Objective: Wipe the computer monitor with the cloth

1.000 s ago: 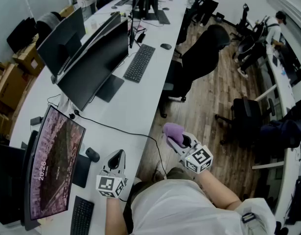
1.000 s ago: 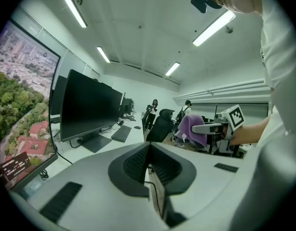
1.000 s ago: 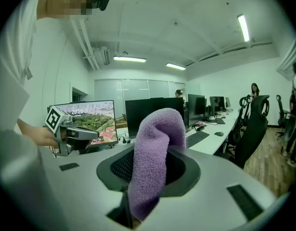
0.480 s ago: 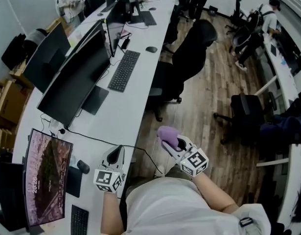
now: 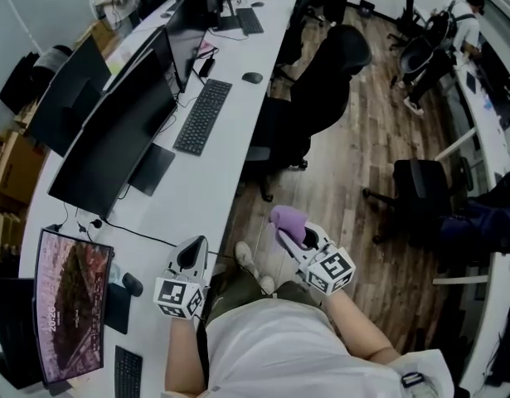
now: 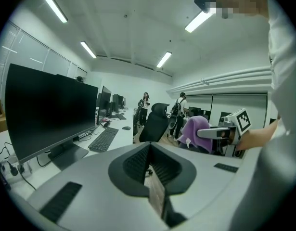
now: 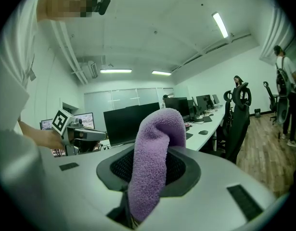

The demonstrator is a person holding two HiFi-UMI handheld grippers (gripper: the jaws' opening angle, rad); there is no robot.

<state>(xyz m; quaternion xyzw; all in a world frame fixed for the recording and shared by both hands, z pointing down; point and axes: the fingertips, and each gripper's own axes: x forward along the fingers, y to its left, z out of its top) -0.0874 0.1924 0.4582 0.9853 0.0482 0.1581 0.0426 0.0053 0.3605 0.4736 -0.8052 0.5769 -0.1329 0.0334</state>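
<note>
Here, right gripper [image 5: 293, 237] clamped on purple cloth [image 5: 288, 219], above floor beside desk [image 5: 196, 197]. Left gripper [image 5: 193, 254] jaws together, empty, over desk edge. Lit monitor [image 5: 68, 313] well apart from cloth.

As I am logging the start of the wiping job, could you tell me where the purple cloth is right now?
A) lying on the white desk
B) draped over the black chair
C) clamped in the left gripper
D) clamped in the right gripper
D: the right gripper view shows the purple cloth pinched between the jaws of the right gripper, while the left gripper is shut on nothing.
</note>
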